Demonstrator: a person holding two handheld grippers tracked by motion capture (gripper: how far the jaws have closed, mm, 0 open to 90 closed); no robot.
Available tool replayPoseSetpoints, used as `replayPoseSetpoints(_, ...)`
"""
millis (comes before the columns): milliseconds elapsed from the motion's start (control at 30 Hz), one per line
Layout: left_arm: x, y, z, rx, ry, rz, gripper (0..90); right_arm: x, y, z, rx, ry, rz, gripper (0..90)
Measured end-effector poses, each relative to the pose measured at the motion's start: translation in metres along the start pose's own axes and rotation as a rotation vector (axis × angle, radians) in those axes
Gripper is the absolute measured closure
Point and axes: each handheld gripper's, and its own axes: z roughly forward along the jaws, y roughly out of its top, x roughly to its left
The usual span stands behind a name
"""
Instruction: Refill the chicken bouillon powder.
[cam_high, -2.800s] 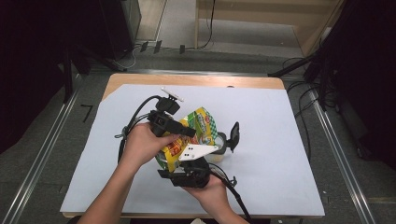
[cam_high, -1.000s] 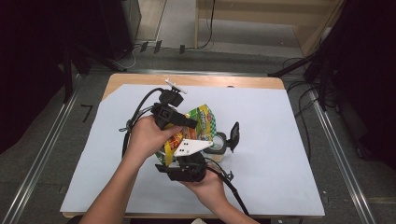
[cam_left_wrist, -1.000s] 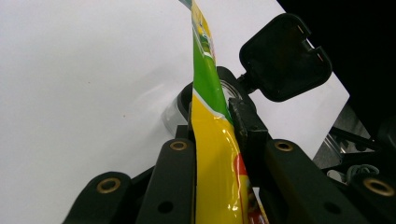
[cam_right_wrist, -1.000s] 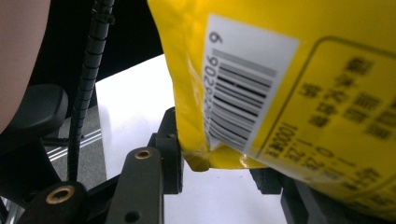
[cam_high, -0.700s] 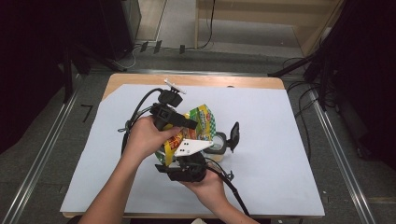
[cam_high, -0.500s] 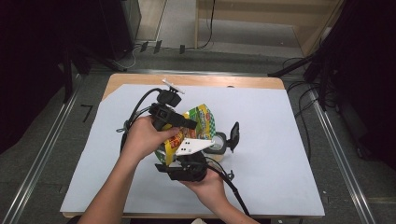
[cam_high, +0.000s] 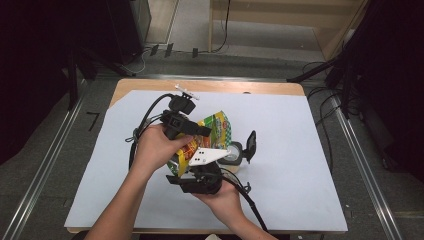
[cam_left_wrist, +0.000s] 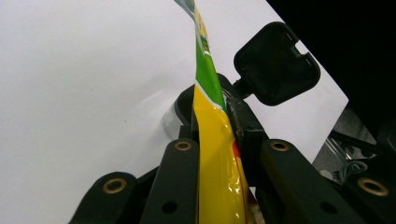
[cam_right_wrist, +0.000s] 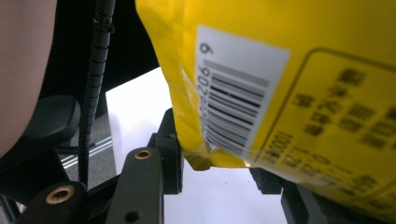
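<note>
A yellow and green snack bag (cam_high: 218, 127) is held up over the white sheet (cam_high: 305, 150). My left gripper (cam_high: 202, 131) is shut on its edge; in the left gripper view the bag (cam_left_wrist: 217, 154) runs edge-on between the pressed jaws of the left gripper (cam_left_wrist: 215, 119). My right gripper (cam_high: 189, 169) sits under the bag's near end. In the right gripper view the barcode face of the bag (cam_right_wrist: 280, 70) hangs across the right gripper (cam_right_wrist: 217, 163), whose jaws stand apart with the bag's lower corner over the gap.
A small clear jar (cam_high: 233, 153) with a black flip lid (cam_high: 250, 146) standing open lies on the sheet just right of the bag; its lid (cam_left_wrist: 278, 63) is close beyond my left jaws. Cables trail from both grippers. The wooden table edge (cam_high: 280, 88) lies at the back.
Both hands and the bag have shifted slightly away from the person and to the left. The jar has stayed where it was.
</note>
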Motion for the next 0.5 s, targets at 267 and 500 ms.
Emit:
replayPoseSetpoints(267,-0.0031,0.0015,0.0011,0.004,0.014,0.009,84.5,0.0029,-0.0008,0.0014,0.017,-0.026,-0.028,59.3)
replayPoseSetpoints(500,0.0042,0.0042,0.0046,0.005,-0.018,-0.027,83.1,0.0056,0.0005,-0.0009,0.029,-0.069,-0.073,63.4)
